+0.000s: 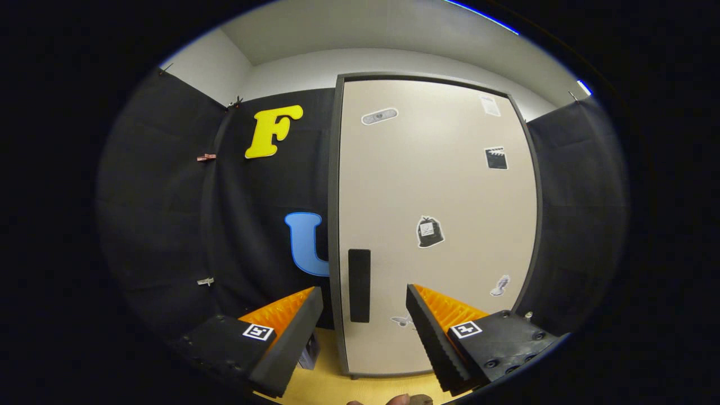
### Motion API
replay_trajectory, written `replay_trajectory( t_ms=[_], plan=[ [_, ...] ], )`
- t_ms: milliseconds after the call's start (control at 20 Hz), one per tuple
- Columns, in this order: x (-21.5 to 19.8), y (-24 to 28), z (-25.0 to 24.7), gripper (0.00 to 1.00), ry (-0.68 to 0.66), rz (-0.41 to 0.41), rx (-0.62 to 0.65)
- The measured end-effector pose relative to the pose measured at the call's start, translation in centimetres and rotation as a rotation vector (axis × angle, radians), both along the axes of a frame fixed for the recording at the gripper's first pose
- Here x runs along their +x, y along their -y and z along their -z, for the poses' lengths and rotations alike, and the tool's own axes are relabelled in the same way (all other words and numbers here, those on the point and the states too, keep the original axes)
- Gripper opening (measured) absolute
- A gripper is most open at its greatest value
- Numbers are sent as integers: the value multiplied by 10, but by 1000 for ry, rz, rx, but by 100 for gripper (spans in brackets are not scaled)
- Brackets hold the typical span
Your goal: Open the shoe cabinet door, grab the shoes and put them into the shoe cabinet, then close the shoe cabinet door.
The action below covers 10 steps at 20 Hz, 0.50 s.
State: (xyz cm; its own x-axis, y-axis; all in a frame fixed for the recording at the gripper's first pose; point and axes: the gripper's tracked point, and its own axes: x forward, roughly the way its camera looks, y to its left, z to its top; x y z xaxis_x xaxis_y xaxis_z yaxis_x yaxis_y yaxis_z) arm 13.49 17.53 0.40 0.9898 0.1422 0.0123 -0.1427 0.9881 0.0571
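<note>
Step 1 not yet done: shoe cabinet door point(439, 225) shut, its dark handle point(359, 286) just beyond and between the fingers of the tongs point(364, 306), which gape wide and empty; shoes unplaced, closing still left.

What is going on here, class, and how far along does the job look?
A person is holding the hand-held gripper up to a shoe cabinet. Its fingers are spread open and grip nothing. The cabinet door is shut, and its dark vertical handle sits just ahead, in line with the gap between the fingers. The cabinet stands on a wooden floor. No step of the job looks done yet; pulling the door open seems the likely next move.
</note>
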Motion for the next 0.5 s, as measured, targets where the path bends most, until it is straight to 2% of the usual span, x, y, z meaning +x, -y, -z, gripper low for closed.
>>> replay_trajectory(
  t_ms=[300,400,500],
  plan=[
    [57,-16,29,97,-55,36,14],
    [67,-18,31,85,-56,47,24],
    [76,-19,32,77,-48,59,19]
  ],
)
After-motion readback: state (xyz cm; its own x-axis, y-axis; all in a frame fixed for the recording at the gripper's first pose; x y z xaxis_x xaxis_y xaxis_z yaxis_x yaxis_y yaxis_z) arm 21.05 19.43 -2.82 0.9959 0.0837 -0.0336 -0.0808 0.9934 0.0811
